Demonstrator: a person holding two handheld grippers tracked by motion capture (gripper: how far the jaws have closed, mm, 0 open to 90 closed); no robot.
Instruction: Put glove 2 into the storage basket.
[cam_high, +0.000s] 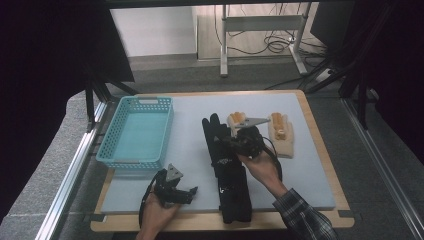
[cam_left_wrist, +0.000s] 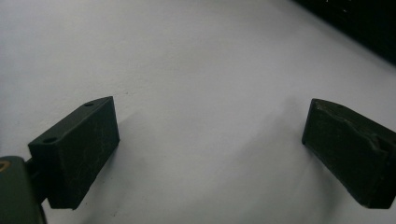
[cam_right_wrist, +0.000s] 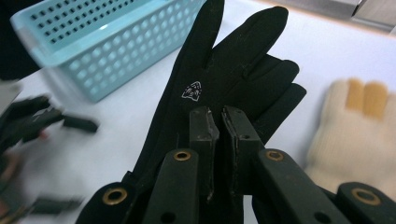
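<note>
While the right gripper (cam_right_wrist: 219, 116) holds its jaws pinched together on the black glove (cam_right_wrist: 224, 79), that glove hangs from them over the middle of the table, its fingers pointing far. Well left and nearer, the left gripper (cam_high: 192, 190) rests with jaws wide apart on the pale grey mat (cam_high: 190, 145). A blue basket (cam_high: 137, 132) sits far left, cream gloves (cam_high: 282, 135) far right, a grey floor beyond.

Lying on the bench are two long black fabric gloves (cam_high: 226, 165), two cream knitted gloves (cam_high: 282, 134) and one turquoise perforated plastic basket (cam_high: 136, 132).
</note>
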